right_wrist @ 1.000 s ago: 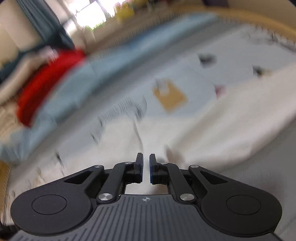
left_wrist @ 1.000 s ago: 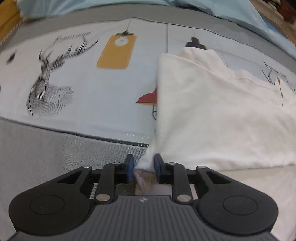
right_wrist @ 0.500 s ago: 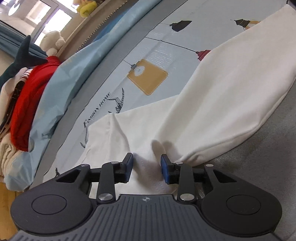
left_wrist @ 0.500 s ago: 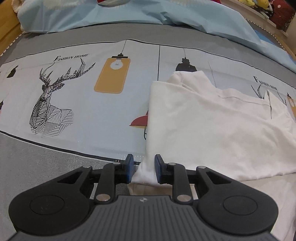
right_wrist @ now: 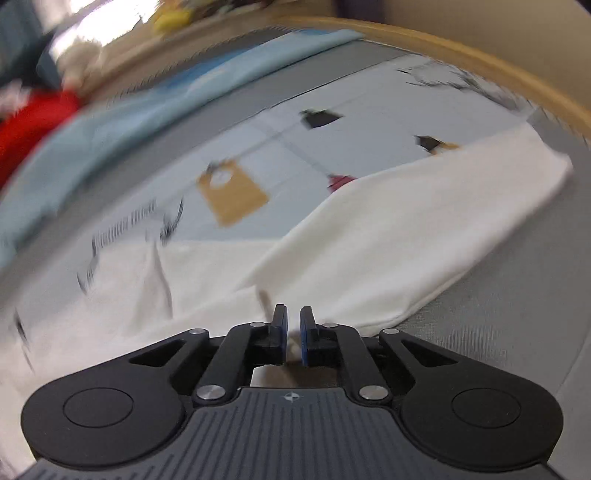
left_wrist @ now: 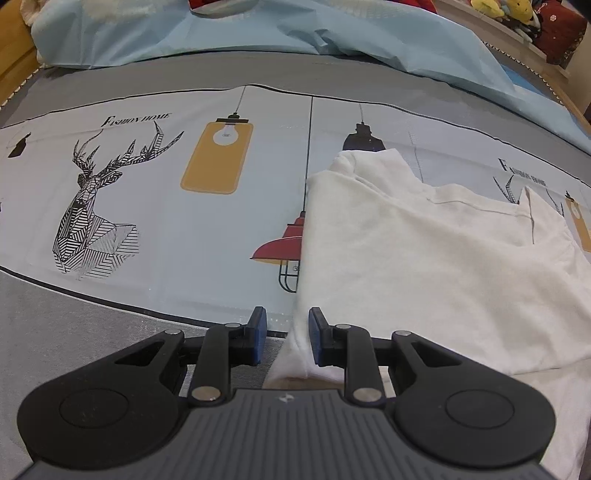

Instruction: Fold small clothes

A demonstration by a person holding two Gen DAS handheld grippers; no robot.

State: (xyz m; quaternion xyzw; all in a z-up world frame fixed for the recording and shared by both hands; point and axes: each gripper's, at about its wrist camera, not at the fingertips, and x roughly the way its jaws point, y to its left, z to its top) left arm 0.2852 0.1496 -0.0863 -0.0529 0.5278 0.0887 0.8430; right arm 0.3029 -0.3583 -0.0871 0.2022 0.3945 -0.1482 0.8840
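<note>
Left gripper [left_wrist: 284,334], jaws apart, straddles the white garment's [left_wrist: 424,266] corner ungripped; right gripper [right_wrist: 293,334] shut, seemingly pinching cloth near the bedsheet's [left_wrist: 166,240] near edge, may drag the fold askew.

My bed [left_wrist: 110,354] has a grey cover with a pale printed panel: deer, lamps, lettering. A white garment [left_wrist: 424,266] lies folded on the print, and a crumpled light blue sheet [left_wrist: 258,33] is bunched along the far edge.
</note>
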